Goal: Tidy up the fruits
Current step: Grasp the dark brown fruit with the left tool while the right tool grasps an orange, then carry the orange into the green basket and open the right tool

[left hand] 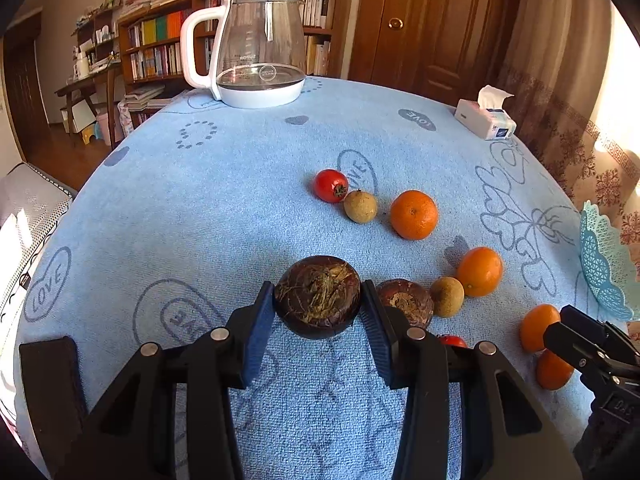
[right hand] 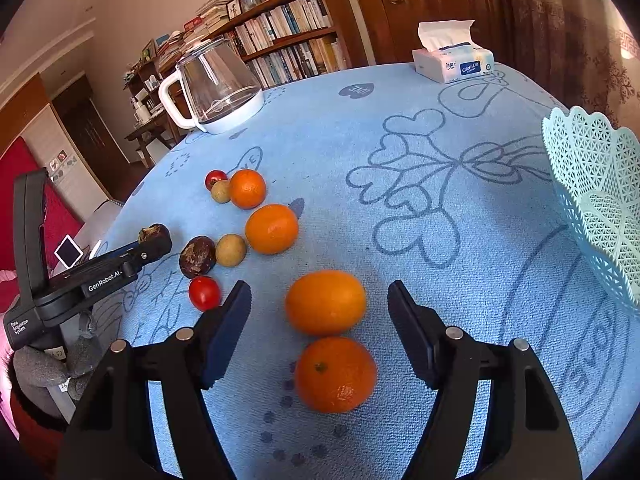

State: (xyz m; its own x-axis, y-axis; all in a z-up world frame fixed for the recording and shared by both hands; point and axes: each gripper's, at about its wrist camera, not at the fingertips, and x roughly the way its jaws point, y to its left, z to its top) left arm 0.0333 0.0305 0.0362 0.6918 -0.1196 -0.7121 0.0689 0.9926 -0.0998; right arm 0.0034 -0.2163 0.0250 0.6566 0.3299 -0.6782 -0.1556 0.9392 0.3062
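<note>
Gripping a dark brown water chestnut (left hand: 318, 296), the left gripper (left hand: 318, 306) has both blue pads pressed against the sides of the bulb, whose fibrous top faces the camera. A second water chestnut (left hand: 406, 302) lies on the cloth just right of the right-hand finger, touching a tan longan (left hand: 447, 297), and an orange kumquat (left hand: 479, 271) sits against that longan's far side. Farther back, a red cherry tomato (left hand: 330, 185), another longan (left hand: 360, 206) and a mandarin (left hand: 414, 214) form a short row, the first two touching, the mandarin just apart. Another small tomato (left hand: 452, 340) peeks out behind the left gripper's right finger.

From the right wrist view, the right gripper (right hand: 320, 320) stands with its jaws moderately wide, clear on both sides of an oval kumquat (right hand: 325, 303) lying on the cloth between them; neither pad touches it. A round mandarin with its stem scar up (right hand: 335, 374) rests just nearer the camera, almost touching that kumquat. A pale blue lattice fruit basket (right hand: 596, 200) stands at the right edge of the table, well apart from the fruit. Everything sits on a light blue tablecloth (right hand: 400, 240) printed with hearts, with a glass kettle (left hand: 256, 48) and a tissue pack (right hand: 454, 62) at the far side.
</note>
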